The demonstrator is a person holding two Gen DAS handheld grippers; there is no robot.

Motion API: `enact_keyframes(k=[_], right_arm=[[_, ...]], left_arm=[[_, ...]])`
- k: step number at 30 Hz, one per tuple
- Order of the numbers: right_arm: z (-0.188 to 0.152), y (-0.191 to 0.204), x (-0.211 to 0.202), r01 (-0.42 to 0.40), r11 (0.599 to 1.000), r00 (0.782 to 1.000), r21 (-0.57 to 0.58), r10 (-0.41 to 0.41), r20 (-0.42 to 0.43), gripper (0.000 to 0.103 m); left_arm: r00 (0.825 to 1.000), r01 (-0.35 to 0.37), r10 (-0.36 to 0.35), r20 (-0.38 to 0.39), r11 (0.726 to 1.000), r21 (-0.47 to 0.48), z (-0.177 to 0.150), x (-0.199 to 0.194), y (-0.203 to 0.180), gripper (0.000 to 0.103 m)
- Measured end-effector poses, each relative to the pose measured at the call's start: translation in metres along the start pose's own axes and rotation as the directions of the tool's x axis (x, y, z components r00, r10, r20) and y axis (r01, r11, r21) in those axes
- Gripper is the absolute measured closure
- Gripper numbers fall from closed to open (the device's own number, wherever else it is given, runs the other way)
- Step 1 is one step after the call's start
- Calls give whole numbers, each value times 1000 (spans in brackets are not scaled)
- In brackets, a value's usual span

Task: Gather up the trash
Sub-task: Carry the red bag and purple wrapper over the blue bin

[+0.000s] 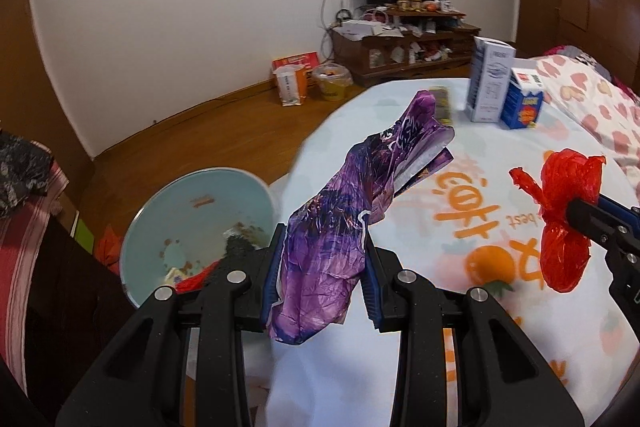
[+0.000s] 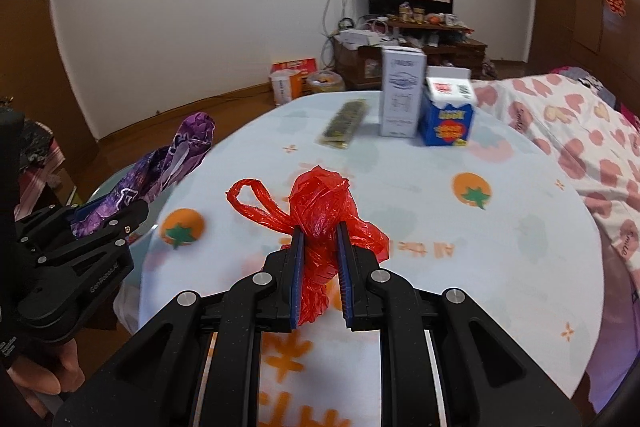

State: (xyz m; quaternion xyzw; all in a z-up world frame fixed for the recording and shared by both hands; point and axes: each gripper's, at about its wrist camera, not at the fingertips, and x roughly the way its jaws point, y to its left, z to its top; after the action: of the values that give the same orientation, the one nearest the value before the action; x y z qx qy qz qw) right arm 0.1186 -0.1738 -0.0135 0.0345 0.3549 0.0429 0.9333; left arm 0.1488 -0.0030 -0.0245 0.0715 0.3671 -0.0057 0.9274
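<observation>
My left gripper (image 1: 324, 239) is shut on a crumpled purple wrapper (image 1: 352, 219) and holds it above the table's left edge, beside a light blue bin (image 1: 160, 227) with scraps inside. The wrapper also shows in the right wrist view (image 2: 160, 171). My right gripper (image 2: 319, 227) is shut on a knotted red plastic bag (image 2: 316, 203), held above the table; the bag shows at the right of the left wrist view (image 1: 568, 219).
The round table (image 2: 440, 227) has a pale blue cloth with orange prints. At its far side stand a white carton (image 2: 402, 93) and a blue carton (image 2: 448, 115), with a dark flat packet (image 2: 344, 129) lying beside them. A heart-patterned bed (image 2: 580, 131) is at right.
</observation>
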Motion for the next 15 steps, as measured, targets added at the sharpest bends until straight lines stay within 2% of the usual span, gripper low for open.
enact_keyframes(k=[15], right_arm=[[17,74,17,-104,990,995,-95,104,-6,87]], left_arm=[[996,-92,90,-17,989,-119,-5,4,74,69]])
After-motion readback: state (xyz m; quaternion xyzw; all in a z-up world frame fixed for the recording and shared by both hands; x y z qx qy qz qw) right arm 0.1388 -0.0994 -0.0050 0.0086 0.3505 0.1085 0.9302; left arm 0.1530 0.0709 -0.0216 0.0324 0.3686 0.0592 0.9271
